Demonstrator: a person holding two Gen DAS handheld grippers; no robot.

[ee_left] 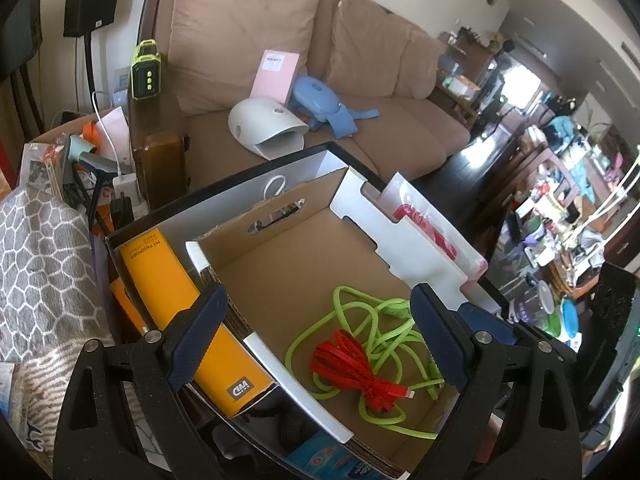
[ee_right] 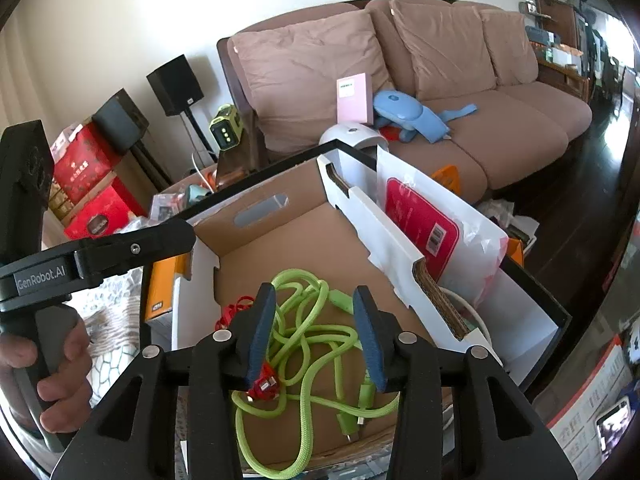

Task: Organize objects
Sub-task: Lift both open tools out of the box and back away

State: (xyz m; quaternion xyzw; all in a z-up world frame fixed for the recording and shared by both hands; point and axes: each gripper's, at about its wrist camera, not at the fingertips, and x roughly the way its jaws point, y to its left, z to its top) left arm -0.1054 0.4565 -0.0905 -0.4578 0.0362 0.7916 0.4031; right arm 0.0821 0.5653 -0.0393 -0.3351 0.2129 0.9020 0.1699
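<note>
Mostly cardboard: a brown corrugated box with white die-cut flaps and an oval handle slot in its far wall. On its floor, toward the near edge, a braided lime-green cable sprawls in loose loops; a flat red cable, bundled tight, lies on top of it. Outside the box's left wall a glossy yellow carton stands on edge. Outside the right wall stands a crinkly clear bag holding a red pack. Behind, a soft tan sofa carries a smooth white domed shell.

Left gripper tilts down over the box, jaws spread wide, nothing between the blue ribbed pads. Right gripper angles down too, jaws partly open above the green loops, pads not pressing on them. A hand wraps the left gripper's handle.
</note>
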